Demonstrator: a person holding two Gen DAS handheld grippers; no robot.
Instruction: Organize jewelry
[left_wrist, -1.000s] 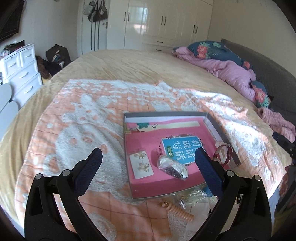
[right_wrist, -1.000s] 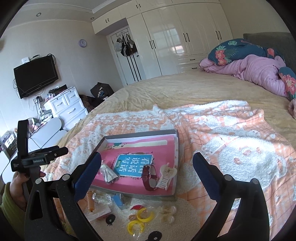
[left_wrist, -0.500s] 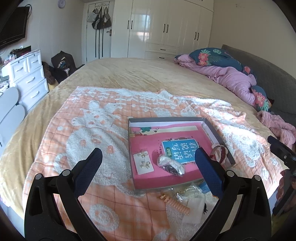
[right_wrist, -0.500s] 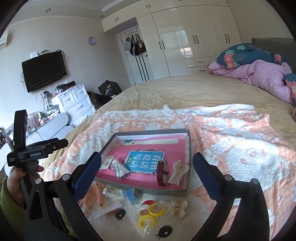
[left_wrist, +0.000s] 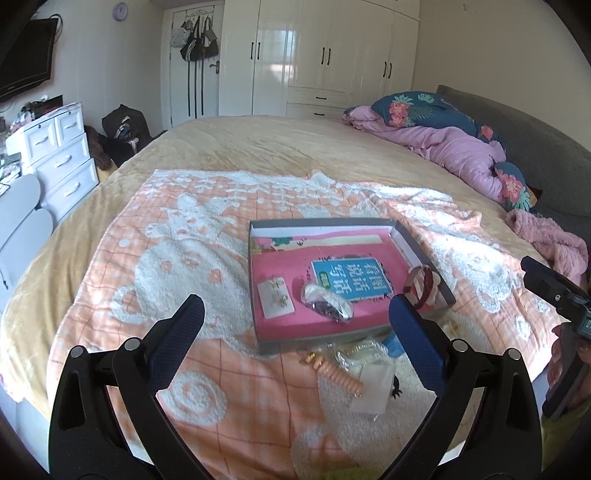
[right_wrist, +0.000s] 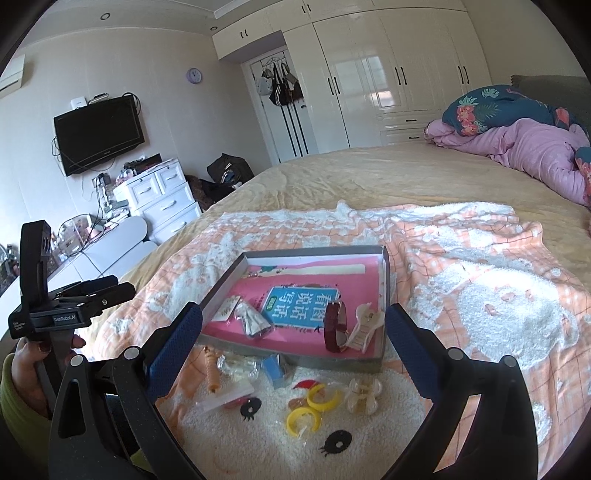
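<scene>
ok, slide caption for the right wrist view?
Open right gripper above a shallow box holding a red watch, yellow hoop earrings loose on the blanket.

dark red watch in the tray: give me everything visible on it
The dark red watch has a glossy strap curled into a loop that stands on edge, looking like leather or plastic. Its face is not readable. It sits in the near right corner of the grey tray, on the pink liner, touching the cream hair claw beside it. In the left wrist view the same watch is against the tray's right wall. Neither gripper touches it.
</scene>
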